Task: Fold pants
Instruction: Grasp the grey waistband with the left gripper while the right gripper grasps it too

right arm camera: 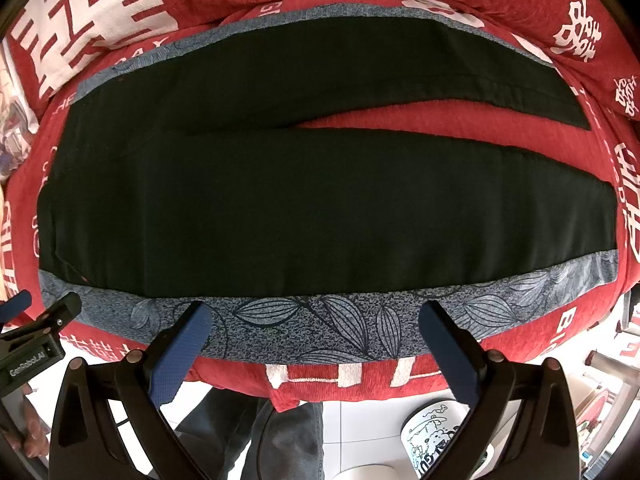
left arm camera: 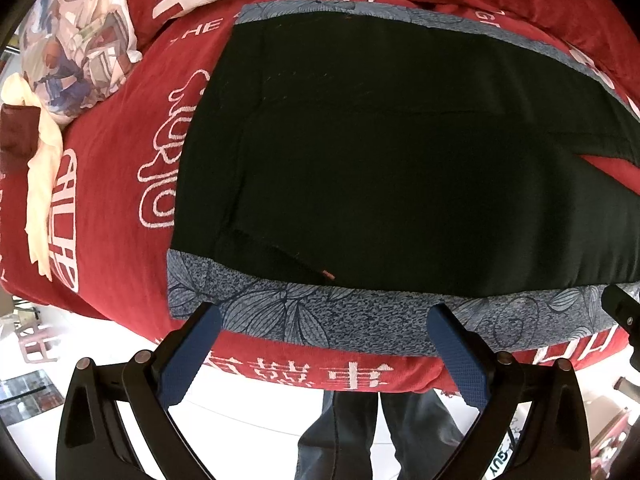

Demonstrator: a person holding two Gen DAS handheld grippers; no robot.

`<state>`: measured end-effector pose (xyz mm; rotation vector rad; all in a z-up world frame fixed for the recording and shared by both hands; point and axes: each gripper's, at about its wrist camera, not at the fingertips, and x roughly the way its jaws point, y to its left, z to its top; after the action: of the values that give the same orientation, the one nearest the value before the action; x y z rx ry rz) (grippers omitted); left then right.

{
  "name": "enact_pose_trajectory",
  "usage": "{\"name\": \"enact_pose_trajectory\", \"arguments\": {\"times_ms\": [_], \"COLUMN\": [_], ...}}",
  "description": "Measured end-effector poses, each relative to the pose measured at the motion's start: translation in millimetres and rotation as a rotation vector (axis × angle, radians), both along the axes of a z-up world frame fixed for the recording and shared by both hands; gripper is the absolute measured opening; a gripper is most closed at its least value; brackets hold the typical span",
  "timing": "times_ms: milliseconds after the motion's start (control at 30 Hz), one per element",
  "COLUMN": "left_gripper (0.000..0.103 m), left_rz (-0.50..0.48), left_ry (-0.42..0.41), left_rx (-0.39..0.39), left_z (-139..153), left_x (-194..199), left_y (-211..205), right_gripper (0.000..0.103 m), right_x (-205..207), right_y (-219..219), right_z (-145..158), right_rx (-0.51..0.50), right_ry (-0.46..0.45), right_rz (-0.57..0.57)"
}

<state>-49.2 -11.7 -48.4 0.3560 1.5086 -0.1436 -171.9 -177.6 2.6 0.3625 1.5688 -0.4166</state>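
Jaws of both the left gripper [left arm camera: 324, 316] and right gripper [right arm camera: 316, 312] are spread wide and empty, poised over the near floral side stripe of the black pants [right arm camera: 320, 208], which lie flat on a red bedspread [right arm camera: 400, 120].

Left gripper [left arm camera: 326, 326]: black moulded frame, two angled arms, each ending in fingers [left arm camera: 188, 358] faced with blue textured pads; round metal pivot pins on the linkages; white lettering partly visible on the lower right arm. Right gripper [right arm camera: 316, 322]: same build, black arms, blue textured fingers [right arm camera: 180, 354], metal pins. White "GenRobot.AI" lettering marks the left unit's body in the right wrist view. The person wears dark grey-blue trousers [left arm camera: 352, 432].
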Motion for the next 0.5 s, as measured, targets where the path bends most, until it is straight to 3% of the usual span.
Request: {"name": "enact_pose_trajectory", "arguments": {"times_ms": [233,333,500], "left_gripper": [0.103,0.103,0.103], "left_rz": [0.022,0.040,0.100], "left_ry": [-0.004,-0.005,0.001], "left_rx": [-0.047,-0.075,-0.199], "left_z": [1.1,2.3,4.2], "left_x": [-2.1,-2.1,-3.7], "left_y": [9.2,16.3,38.7], "right_gripper": [0.103,0.103,0.103], "right_x": [-1.2,-3.1,-9.1], "right_y": [-2.4,-4.4,-2.4], "right_z": [-3.1,-2.9,-10.3], "right_rx": [0.056,0.133,0.517], "right_ry": [-0.024,-0.072,-0.234], "right_rz": [-0.028,-0.048,-0.119]}}
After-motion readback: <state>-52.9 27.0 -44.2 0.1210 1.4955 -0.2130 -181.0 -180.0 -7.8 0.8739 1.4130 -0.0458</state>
